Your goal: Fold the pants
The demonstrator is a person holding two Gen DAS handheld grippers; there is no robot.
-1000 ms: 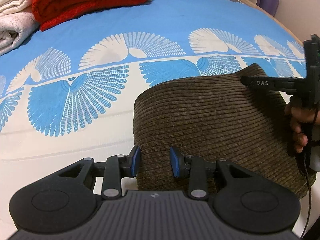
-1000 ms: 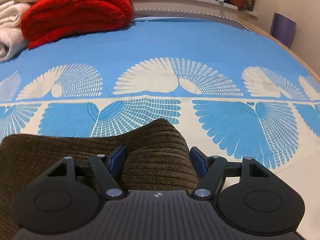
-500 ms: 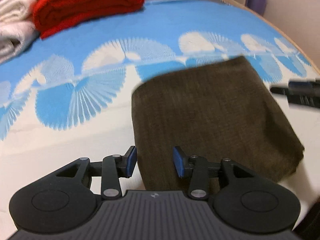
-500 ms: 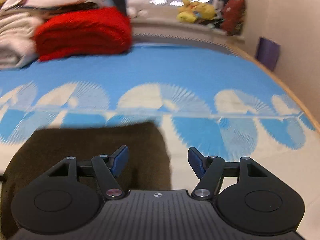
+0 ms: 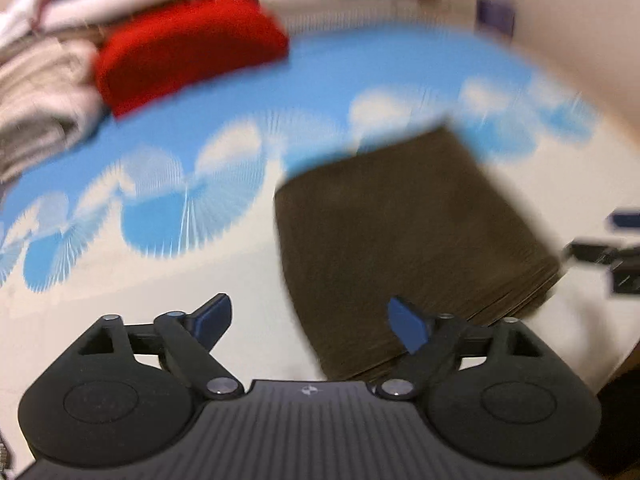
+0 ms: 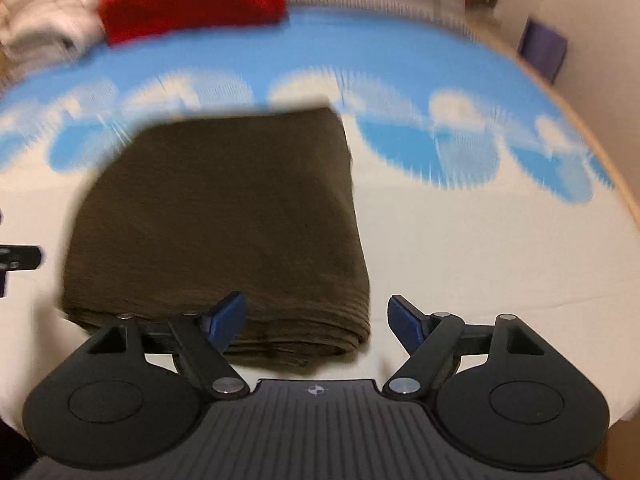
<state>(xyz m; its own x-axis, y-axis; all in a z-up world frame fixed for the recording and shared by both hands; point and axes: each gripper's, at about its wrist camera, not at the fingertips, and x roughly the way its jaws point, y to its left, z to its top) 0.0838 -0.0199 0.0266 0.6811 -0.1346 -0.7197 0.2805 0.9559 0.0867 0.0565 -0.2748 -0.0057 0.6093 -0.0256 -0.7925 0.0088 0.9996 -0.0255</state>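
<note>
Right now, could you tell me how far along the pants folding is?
Done: the brown pants lie as a compact folded rectangle on the blue and white bedsheet. In hand: nothing; the left gripper and right gripper are open, their jaws having just been opening, clear of the fabric. Left: apparently nothing.

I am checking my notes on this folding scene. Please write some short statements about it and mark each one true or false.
1. The brown corduroy pants lie folded in a compact rectangle on the blue and white patterned bedsheet. True.
2. The right gripper grips the pants. False: its jaws are open and empty.
3. A folded red blanket lies at the far side of the bed. True.
4. The left gripper is shut. False: its jaws have just been opening, nothing between them.
</note>
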